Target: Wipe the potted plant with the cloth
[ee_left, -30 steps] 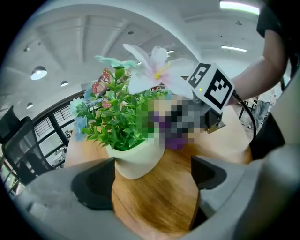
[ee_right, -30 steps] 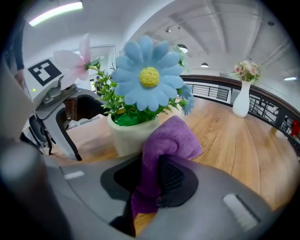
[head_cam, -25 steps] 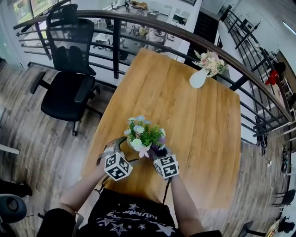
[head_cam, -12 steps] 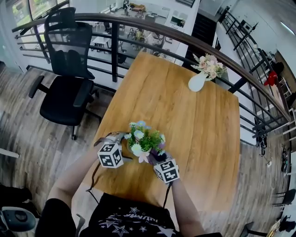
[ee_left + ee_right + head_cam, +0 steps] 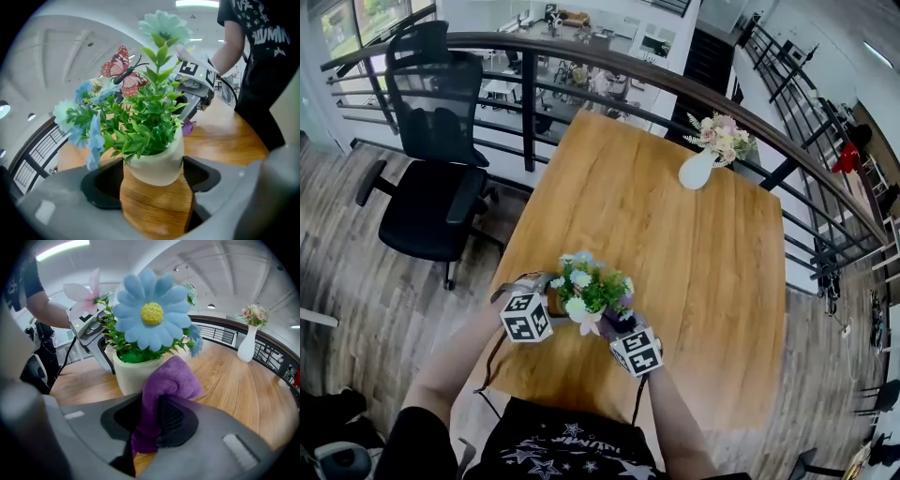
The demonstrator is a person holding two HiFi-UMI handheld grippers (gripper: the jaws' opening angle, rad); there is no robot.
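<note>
Left gripper view first: we see the jaws of the left gripper (image 5: 153, 178) spread to the width of the pot (image 5: 157, 163). One dark pad meets each side of its cream wall, so the potted plant (image 5: 150, 124) is pinched between them. It stands upright on the wooden table (image 5: 220, 136). The pot holds dense green leaves, pale blue flowers and a red butterfly (image 5: 123, 70) on a stem. Past the foliage, the other gripper's marker cube shows.

In the right gripper view, the jaws of the right gripper (image 5: 152, 420) are pressed onto a purple cloth (image 5: 165, 389). Its folded end bulges up and forward from between the pads. The bulge lies low at the pot's side that faces this gripper. We cannot tell whether it touches the pot or sits just beside it. The cloth's lower end drops out of sight between the jaws. A large blue daisy (image 5: 152, 315) fills much of this view and hides the upper plant.

From the head view, we find the plant near the table's close edge, between the two marker cubes. Those cubes and the leaves cover both sets of jaws there. A white vase of flowers (image 5: 698, 169) stands well apart at the far edge, beside a curved railing (image 5: 675, 84). A black office chair (image 5: 427, 187) sits on the floor to the left.
</note>
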